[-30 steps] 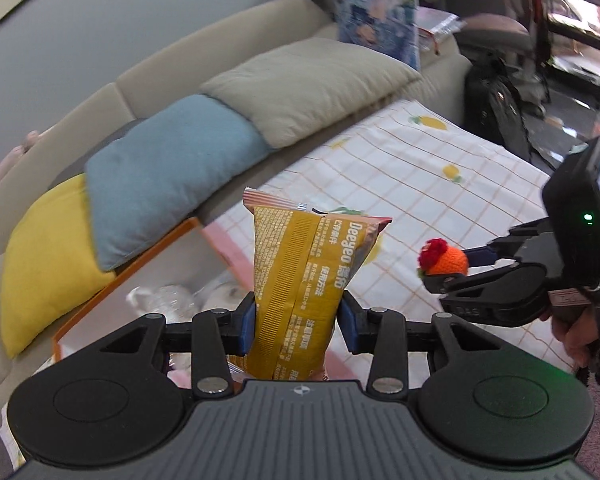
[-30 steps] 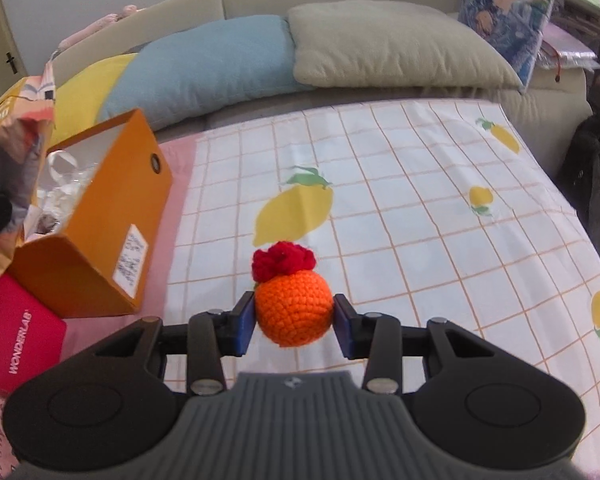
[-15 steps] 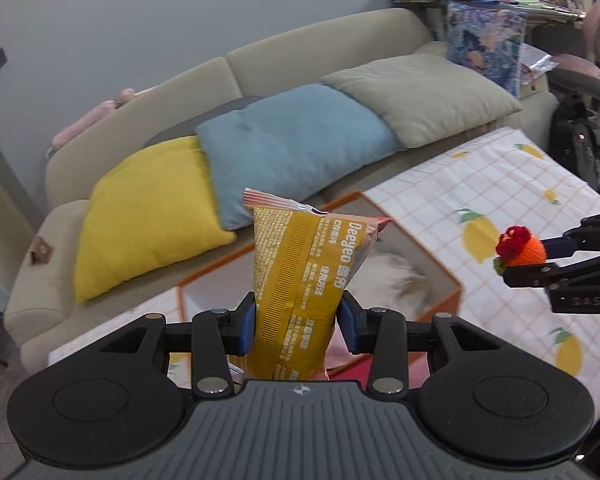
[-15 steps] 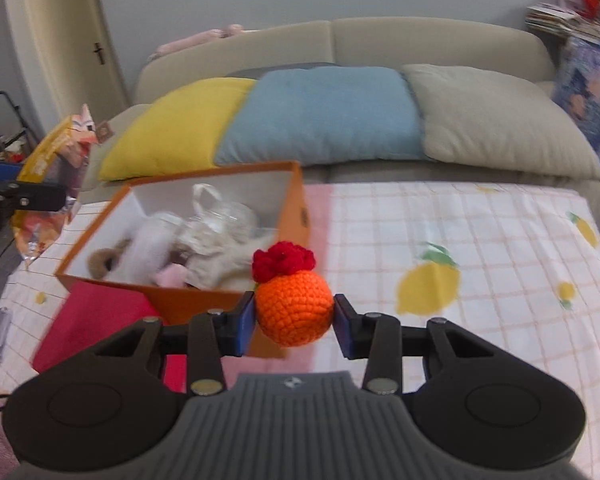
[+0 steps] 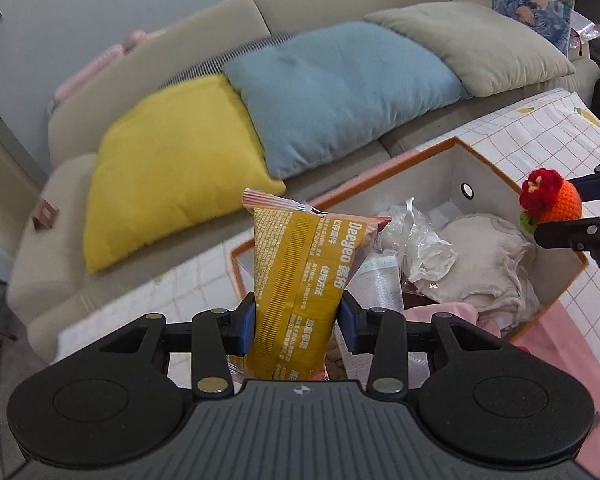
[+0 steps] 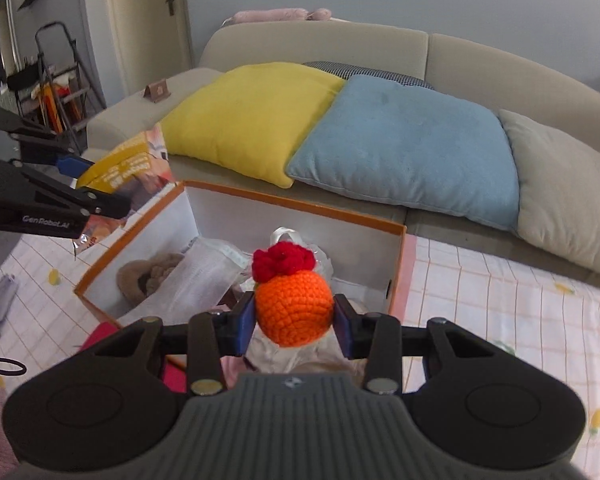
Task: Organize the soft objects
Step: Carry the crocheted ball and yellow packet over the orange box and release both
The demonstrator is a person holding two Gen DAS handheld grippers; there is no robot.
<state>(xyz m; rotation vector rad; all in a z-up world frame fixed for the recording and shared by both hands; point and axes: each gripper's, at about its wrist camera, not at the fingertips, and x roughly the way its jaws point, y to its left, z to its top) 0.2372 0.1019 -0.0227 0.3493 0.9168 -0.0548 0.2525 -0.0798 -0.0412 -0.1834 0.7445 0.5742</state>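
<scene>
**Two grippers, two loads, one orange box**

The left gripper [image 5: 296,326] hangs over the near-left corner of the open orange box [image 5: 384,164], its blue pads clamped on the lower half of a yellow snack bag [image 5: 300,272] that stands upright between them. Inside the box, from that corner rightward, lie crumpled clear plastic [image 5: 416,240], a beige plush [image 5: 488,264] and a fold of pink cloth [image 5: 444,314] against the near wall. Over the box's right rim, the right gripper [image 6: 294,320] is closed on an orange crocheted ball [image 6: 294,308] topped with a red tuft; from its own camera the ball hangs above the heap, with a brown fuzzy item [image 6: 148,276] in the box's far-left corner. Behind the box, a sofa carries a yellow cushion [image 5: 172,160], a blue cushion [image 5: 336,88] and a beige cushion [image 5: 472,40].

The step in hand appears to be dropping both items into the box. To do it well, each gripper should be carried fully past the rim before letting go. The bag, tall and light, looks likely to tip over the wall if released at the corner, so it is best lowered toward the open patch beside the plastic. The ball could roll off the plush, so a low release into a hollow would suit it.
</scene>
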